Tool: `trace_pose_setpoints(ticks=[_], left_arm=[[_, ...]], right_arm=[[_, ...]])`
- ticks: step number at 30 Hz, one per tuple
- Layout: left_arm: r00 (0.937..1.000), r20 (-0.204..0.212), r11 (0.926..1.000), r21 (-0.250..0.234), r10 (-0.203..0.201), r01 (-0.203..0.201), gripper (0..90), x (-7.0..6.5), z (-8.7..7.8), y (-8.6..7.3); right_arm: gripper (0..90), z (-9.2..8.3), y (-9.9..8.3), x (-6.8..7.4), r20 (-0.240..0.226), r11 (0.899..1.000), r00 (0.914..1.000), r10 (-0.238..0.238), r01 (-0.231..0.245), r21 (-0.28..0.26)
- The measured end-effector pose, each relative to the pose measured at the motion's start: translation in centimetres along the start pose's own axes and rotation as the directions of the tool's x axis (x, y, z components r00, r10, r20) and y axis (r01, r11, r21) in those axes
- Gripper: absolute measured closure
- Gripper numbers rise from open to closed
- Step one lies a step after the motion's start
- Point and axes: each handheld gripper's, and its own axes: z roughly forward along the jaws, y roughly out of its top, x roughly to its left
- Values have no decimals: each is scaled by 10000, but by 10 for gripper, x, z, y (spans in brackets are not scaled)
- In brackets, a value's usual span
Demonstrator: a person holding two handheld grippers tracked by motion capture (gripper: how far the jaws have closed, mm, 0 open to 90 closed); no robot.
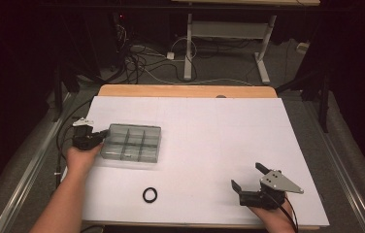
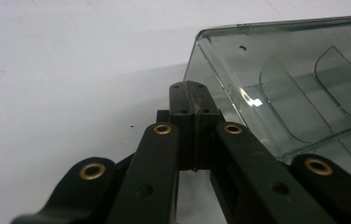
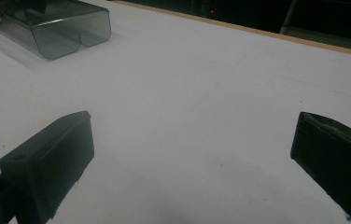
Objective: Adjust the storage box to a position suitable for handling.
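A smoky clear plastic box (image 1: 131,142) with several compartments lies on the left part of the white sheet (image 1: 209,136). My left gripper (image 1: 104,132) is shut, its tips against the box's left wall near the far corner. In the left gripper view the two jaws (image 2: 191,93) press together with nothing between them, right beside the box (image 2: 281,70). A black ring (image 1: 150,195) lies flat near the front edge. My right gripper (image 1: 246,175) stands open at the front right, nothing between its jaws (image 3: 192,140). The box (image 3: 57,28) appears far off at the upper left of the right gripper view.
The white sheet covers a wooden table whose far edge (image 1: 185,91) is bare. Beyond it stand white desk legs (image 1: 188,48) and tangled cables (image 1: 137,60) on the floor. Metal rails (image 1: 30,165) run along both sides of the table.
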Motion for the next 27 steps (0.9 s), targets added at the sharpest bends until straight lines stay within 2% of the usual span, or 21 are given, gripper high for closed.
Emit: trace_pose_setpoints(ticks=[12,19,27], left_arm=[[9985,318,9989,146,438,-442,882,-14,6,1],[9950,541,9959,261,845,-861,882,-29,11,2],[9913,802,9935,379,1042,-1074,882,-42,15,2]], right_arm=[[0,0,0,1,9,10000,10000,-8,8,2],[0,0,0,1,6,10000,10000,2,-2,6],[0,-1,0,0,55,10000,10000,74,-74,-26]])
